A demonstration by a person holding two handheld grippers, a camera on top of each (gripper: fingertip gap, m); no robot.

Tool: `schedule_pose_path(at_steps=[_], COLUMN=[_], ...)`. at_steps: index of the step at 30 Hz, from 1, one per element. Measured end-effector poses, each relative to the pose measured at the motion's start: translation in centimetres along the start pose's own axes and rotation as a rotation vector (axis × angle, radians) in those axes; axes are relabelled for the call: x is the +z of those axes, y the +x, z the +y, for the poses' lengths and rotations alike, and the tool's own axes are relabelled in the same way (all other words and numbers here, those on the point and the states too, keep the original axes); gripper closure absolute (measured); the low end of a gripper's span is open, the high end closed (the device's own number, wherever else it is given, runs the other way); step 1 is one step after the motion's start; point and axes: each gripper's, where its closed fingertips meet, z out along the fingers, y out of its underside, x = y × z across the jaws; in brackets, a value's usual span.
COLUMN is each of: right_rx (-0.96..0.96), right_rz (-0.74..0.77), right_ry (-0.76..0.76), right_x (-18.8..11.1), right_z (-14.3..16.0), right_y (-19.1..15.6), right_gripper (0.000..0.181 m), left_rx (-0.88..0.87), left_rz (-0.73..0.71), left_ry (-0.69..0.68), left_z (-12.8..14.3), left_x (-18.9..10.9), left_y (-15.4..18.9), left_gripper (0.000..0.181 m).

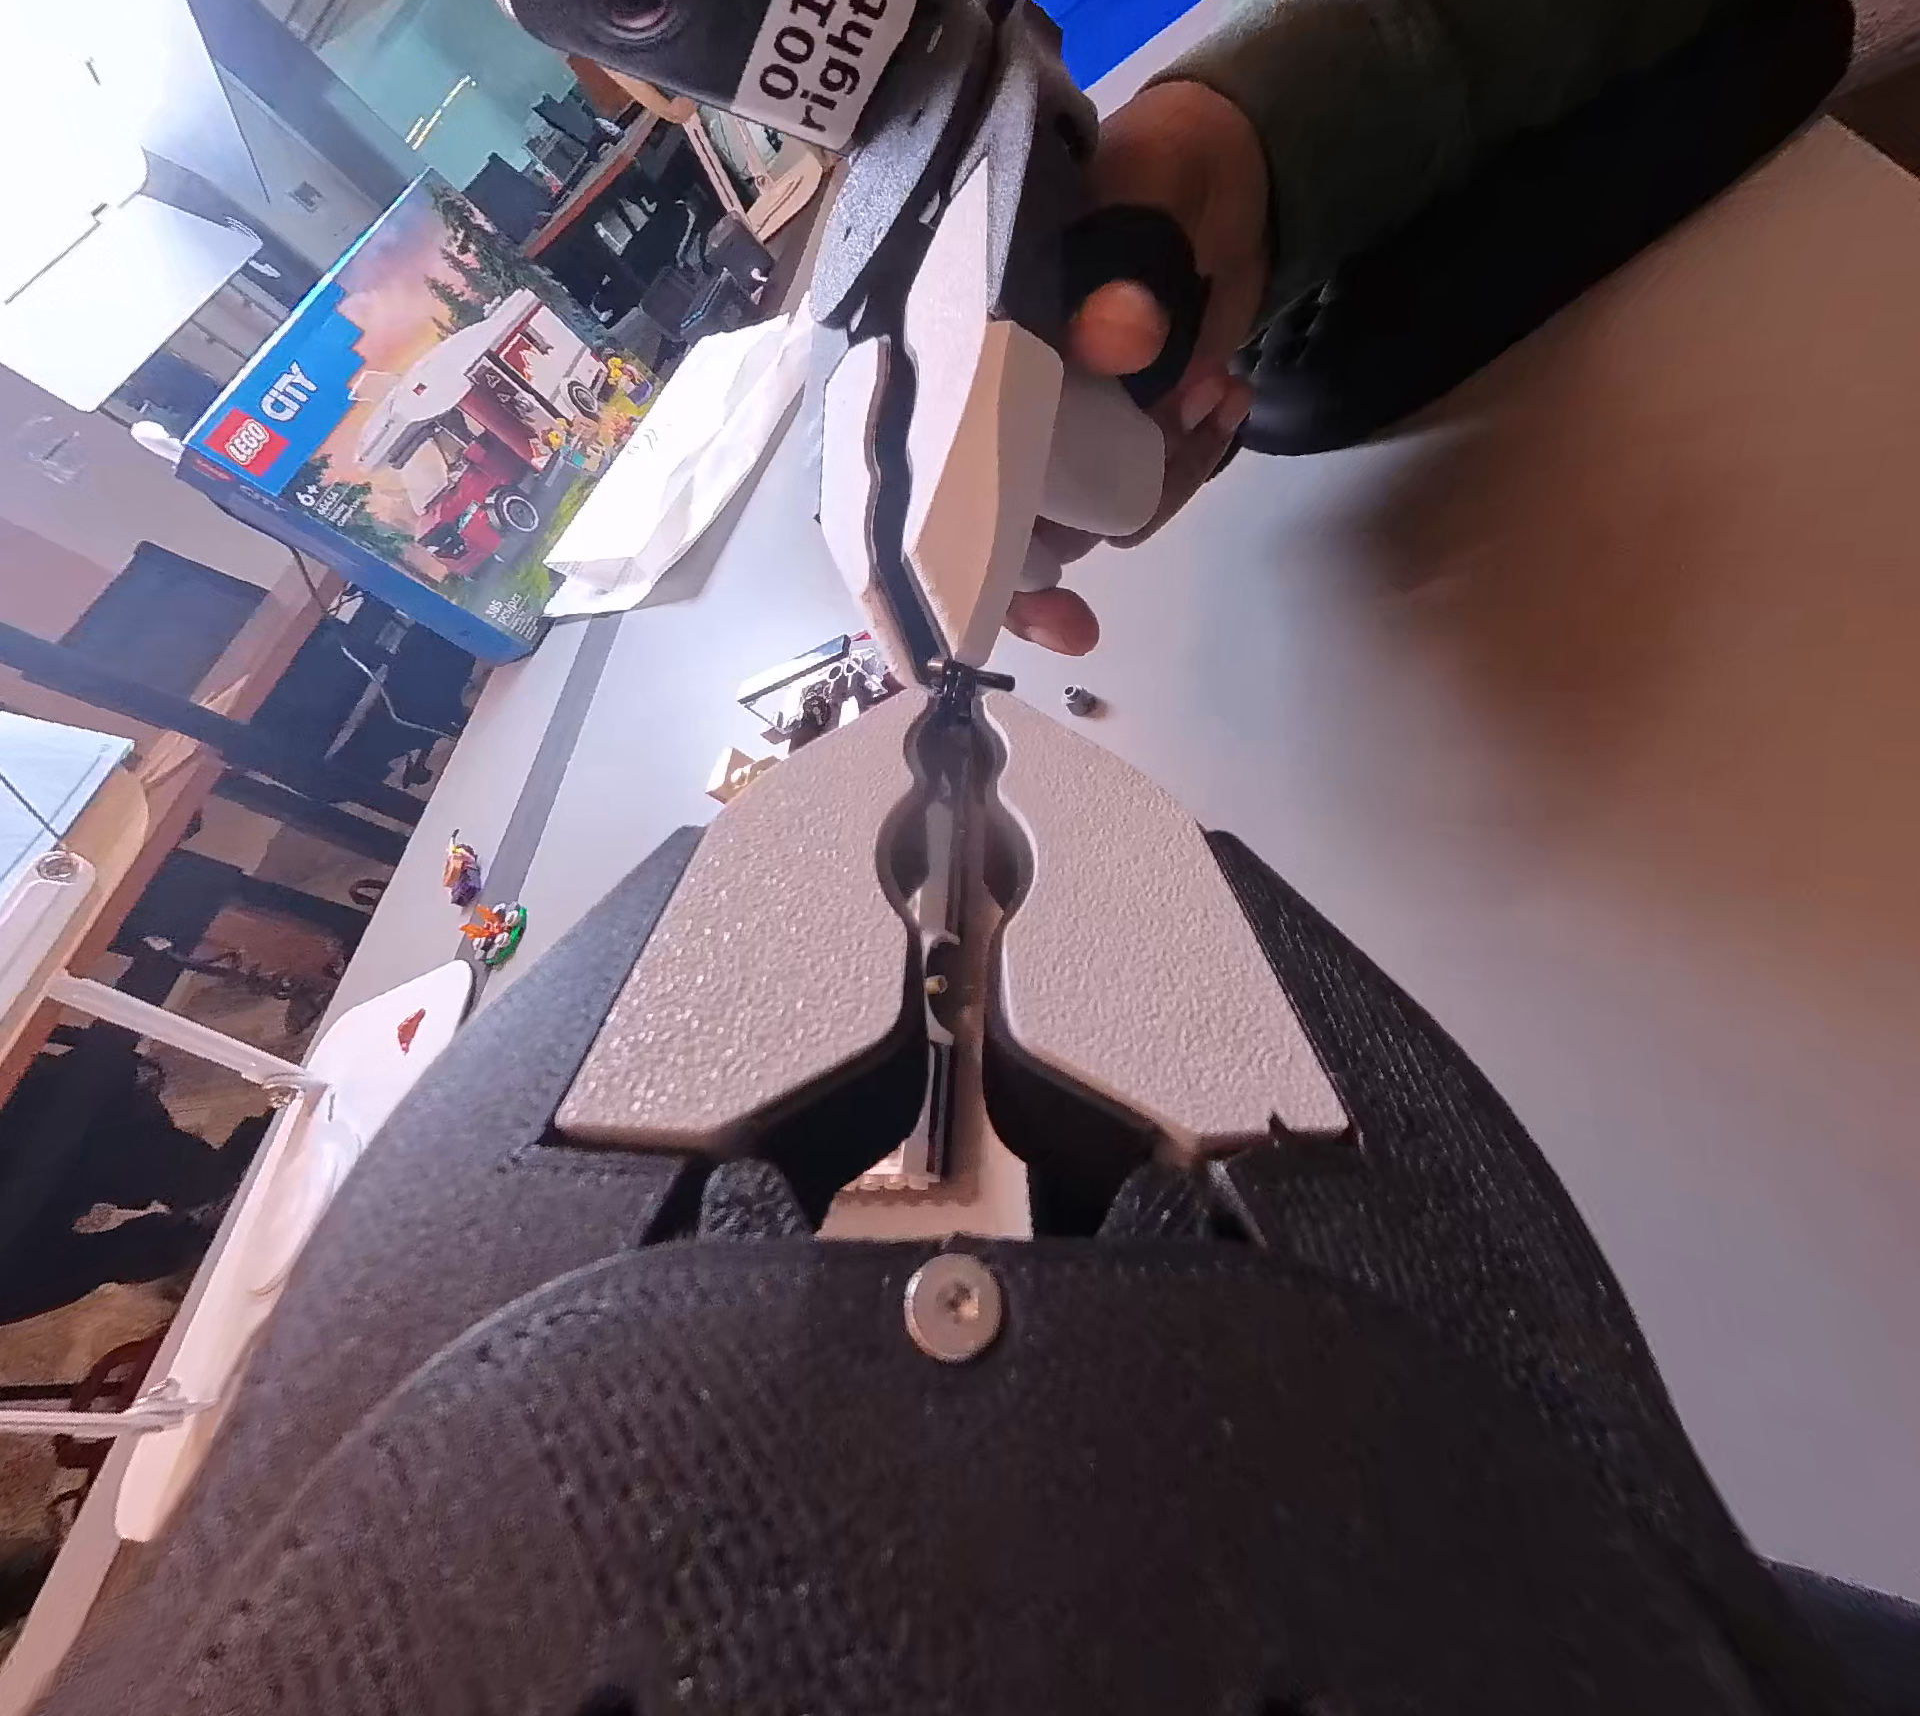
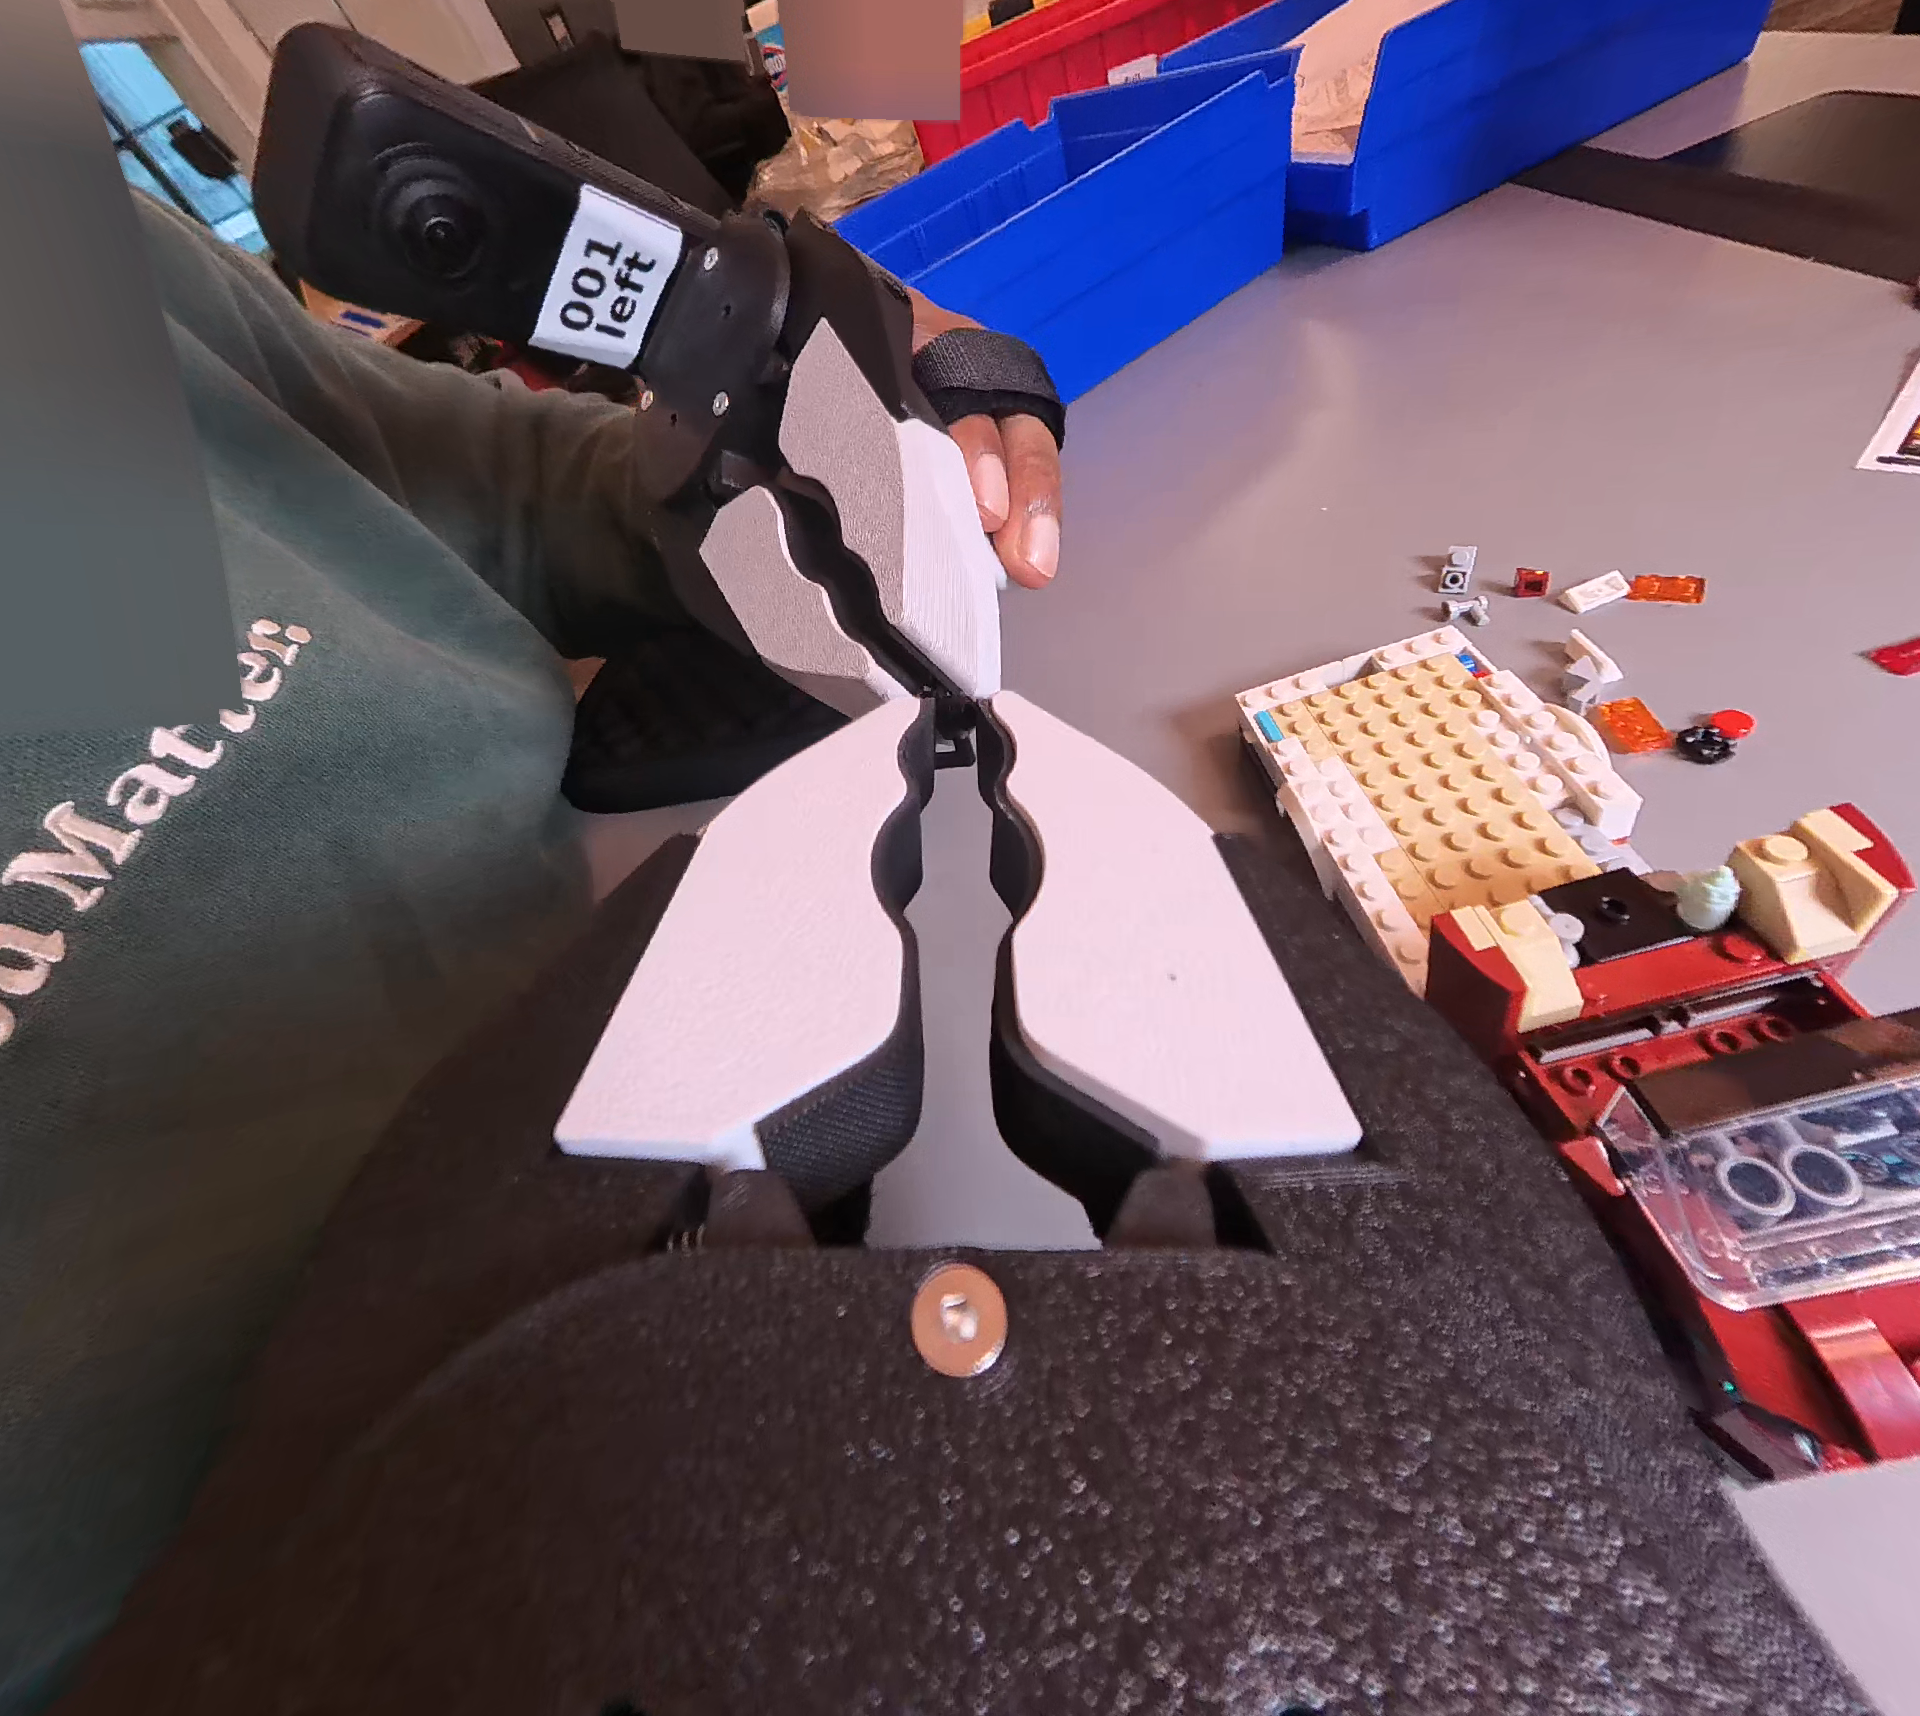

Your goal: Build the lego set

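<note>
We held both grippers tip to tip above the table. The left gripper and right gripper each pinched the same small black piece. The half-built truck sat just right.

gripper body: blk plastic, rough grainy print | fingers: wht plastic, matt, fine texture | screw: shiny metal | table: grey, smooth, matt | bins: blue plastic, glossy | sleeve: green cloth | lego box: glossy card
</note>
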Motion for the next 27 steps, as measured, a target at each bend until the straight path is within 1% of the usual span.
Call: schedule_pose_path(at_steps=[5, 8, 13, 16, 27], right_rx=[0.005, -0.015, -0.116, -0.115, 0.043], right_rz=[0.002, 0.019, 0.082, 0.095, 0.067], right_ry=[-0.02, -0.058, -0.196, -0.243, -0.2], right_x=[0.1, 0.2, 0.6, 0.6, 0.7], right_z=[0.4, 1.0, 3.2, 4.0, 3.7], right_y=[0.2, 0.5, 1.1, 1.4, 1.7], right_gripper=[0.174, 0.174, 0.174, 0.174, 0.174], left_rx=[0.028, 0.047, 0.066, 0.094, 0.112], left_rz=[-0.012, -0.005, 0.066, 0.074, 0.035], left_ry=[-0.016, -0.035, -0.099, -0.126, -0.133], left_z=[0.3, 0.9, 2.6, 3.3, 3.5], left_x=[0.1, 0.2, 0.9, 1.3, 1.5], left_y=[0.0, 0.2, 1.9, 2.4, 2.1], left_gripper=[0.175, 0.174, 0.177, 0.177, 0.176])
